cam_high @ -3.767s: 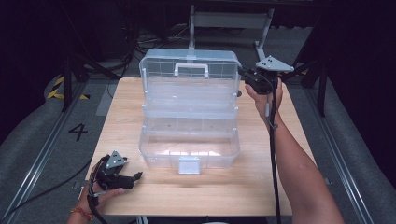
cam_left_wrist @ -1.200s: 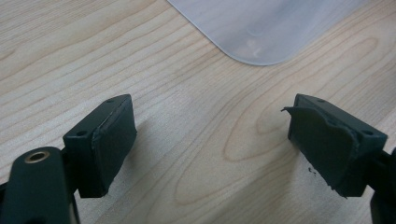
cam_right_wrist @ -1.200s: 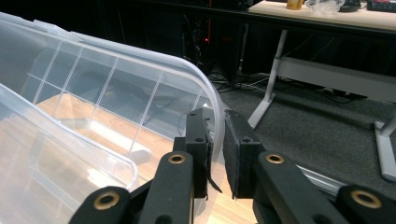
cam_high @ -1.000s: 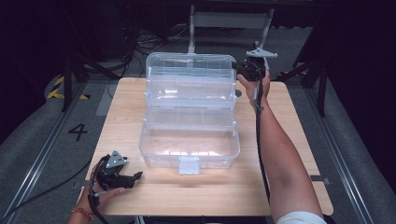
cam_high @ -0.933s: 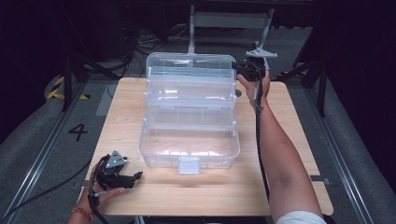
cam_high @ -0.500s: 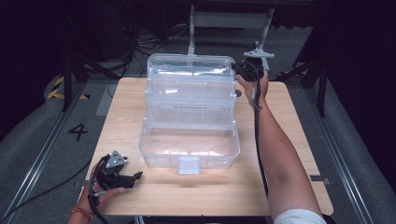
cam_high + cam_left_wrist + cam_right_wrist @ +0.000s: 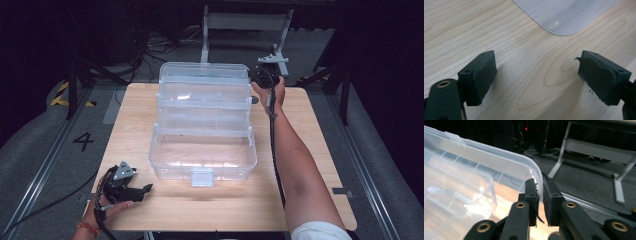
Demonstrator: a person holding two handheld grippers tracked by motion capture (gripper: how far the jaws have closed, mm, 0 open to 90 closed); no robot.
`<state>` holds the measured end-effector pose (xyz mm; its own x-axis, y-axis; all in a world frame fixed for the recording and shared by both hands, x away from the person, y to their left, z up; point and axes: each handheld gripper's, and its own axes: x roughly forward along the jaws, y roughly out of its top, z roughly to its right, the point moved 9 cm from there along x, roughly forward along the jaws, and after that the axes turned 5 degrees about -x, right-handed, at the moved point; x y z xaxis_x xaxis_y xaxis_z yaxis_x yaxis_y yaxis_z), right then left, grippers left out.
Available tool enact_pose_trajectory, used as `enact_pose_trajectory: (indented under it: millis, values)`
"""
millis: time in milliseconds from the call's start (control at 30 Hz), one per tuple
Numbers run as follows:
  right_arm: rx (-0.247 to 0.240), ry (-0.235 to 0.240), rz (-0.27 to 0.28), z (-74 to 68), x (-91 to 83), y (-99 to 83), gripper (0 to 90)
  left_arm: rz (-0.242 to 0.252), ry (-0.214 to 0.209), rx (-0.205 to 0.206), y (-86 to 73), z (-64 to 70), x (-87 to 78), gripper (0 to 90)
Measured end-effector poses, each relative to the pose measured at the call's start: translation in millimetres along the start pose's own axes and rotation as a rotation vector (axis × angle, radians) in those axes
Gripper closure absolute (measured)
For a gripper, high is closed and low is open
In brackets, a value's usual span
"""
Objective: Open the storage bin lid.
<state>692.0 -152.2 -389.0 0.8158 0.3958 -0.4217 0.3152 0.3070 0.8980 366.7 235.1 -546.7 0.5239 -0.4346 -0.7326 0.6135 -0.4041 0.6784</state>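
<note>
The clear tiered box [image 7: 202, 125] has its lid rim [image 7: 534, 173] pinched between your right gripper's [image 7: 541, 195] jaws, at the far corner. Lift slowly, following the hinge arc, without twisting. Your left gripper [image 7: 537, 75], jaws wide and empty, rests beside the box's near corner; brace there if it slides.

Bright overhead light falls on the pale wooden surface [image 7: 320, 150] while the surroundings stay nearly black, white glare streaks the clear plastic box [image 7: 202, 125], soft shadows sit under the left gripper's jaws, and the close gripper views look slightly soft.
</note>
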Motion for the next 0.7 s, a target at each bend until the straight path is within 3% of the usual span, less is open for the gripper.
enact_pose_trajectory:
  millis: [33,167,700]
  values:
    - [0.017,0.023,0.010,-0.3,-0.2,-0.3,89.8,0.002,-0.010,-0.010,-0.2,1.3,0.4,15.7]
    - [-0.010,0.021,-0.012,-3.4,2.2,-4.5,89.7,0.007,-0.009,-0.013,-0.1,1.6,0.9,15.8]
    - [-0.027,0.041,-0.024,-7.5,1.1,-6.8,89.5,0.007,-0.003,-0.012,-0.1,1.1,0.6,15.7]
